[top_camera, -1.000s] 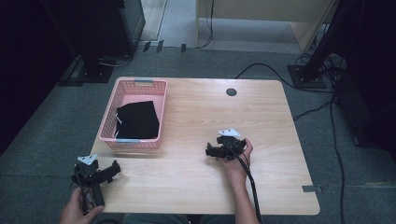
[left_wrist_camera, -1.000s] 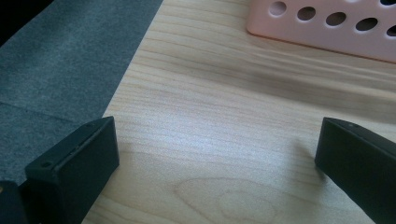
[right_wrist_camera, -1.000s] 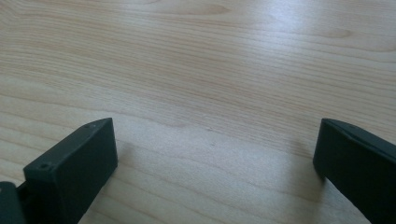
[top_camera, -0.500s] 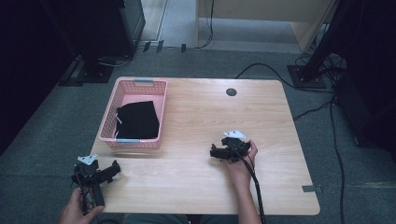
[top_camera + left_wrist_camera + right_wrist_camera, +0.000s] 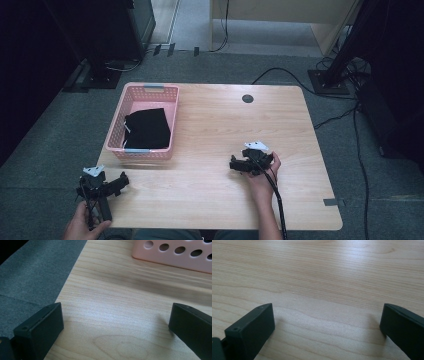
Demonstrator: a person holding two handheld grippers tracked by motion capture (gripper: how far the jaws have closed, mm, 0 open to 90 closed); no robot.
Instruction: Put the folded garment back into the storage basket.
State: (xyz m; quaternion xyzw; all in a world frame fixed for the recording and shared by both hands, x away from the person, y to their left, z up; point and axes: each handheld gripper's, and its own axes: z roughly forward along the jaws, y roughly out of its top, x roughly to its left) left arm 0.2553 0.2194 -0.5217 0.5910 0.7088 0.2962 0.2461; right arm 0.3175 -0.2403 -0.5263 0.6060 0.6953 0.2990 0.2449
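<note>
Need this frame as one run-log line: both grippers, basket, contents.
left hand-held gripper: open, empty, table's near-left corner | right hand-held gripper: open, empty, over bare wood | pink basket: far-left on table | black cloth: inside basket

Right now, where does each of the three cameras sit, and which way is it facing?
High view: fixed above the person's side, looking forward and down on the table; both forearms, left gripper and right gripper show.
Left gripper view: rides the left gripper, looking low across the table's left edge toward the pink basket; its open jaws show.
Right gripper view: rides the right gripper, looking at bare wood; its open jaws show.
Shared: high and left gripper views both show the basket and grey floor.
</note>
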